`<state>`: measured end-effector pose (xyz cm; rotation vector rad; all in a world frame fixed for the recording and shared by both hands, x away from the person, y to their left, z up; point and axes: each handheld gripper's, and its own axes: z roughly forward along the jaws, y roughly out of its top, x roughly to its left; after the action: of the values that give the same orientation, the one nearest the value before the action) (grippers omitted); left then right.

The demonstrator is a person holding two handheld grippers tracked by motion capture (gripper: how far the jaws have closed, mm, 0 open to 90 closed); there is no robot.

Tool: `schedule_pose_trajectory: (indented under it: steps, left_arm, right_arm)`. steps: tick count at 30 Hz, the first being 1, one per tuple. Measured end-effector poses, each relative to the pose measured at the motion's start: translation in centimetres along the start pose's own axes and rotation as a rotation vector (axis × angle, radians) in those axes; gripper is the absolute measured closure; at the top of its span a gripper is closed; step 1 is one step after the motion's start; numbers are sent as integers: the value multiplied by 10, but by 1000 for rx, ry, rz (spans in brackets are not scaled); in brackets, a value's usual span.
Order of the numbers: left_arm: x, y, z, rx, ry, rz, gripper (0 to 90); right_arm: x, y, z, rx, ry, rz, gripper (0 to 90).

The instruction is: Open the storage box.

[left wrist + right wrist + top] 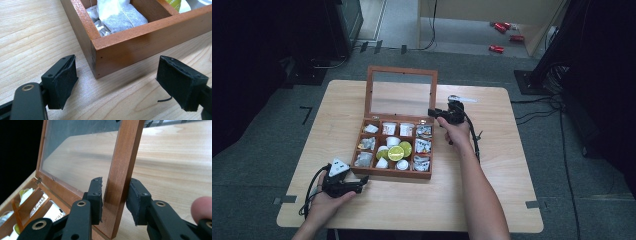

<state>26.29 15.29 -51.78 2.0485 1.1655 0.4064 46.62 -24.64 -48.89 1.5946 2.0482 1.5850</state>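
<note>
The right gripper has its jaws pinching the side rail of the upright glass-paned wooden lid of the compartmented tea box mid-bench, while the left gripper rests spread at the box's near-left corner.

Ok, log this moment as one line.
right gripper: shut on lid frame | lid: upright | left gripper: open, at wooden box corner

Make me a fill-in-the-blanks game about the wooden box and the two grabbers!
1. The wooden box has its glass lid standing ____.
2. The right gripper is shut on the lid's wooden ____.
3. The left gripper has its jaws ____, either side of a box corner.
4. The round green slices in the box are ____.

Missing words: open; frame; open; limes
</note>
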Motion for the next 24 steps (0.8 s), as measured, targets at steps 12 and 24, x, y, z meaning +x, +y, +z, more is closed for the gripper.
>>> schedule_pose_trajectory:
  steps: [12,24]
  left_arm:
    - [-1,0,1,0,4,7,174]
    - [-2,0,1,4,-2,14,174]
  right_arm:
    - [-10,1,4,48,11,160,679]
    - [-14,-6,9,48,10,249,653]
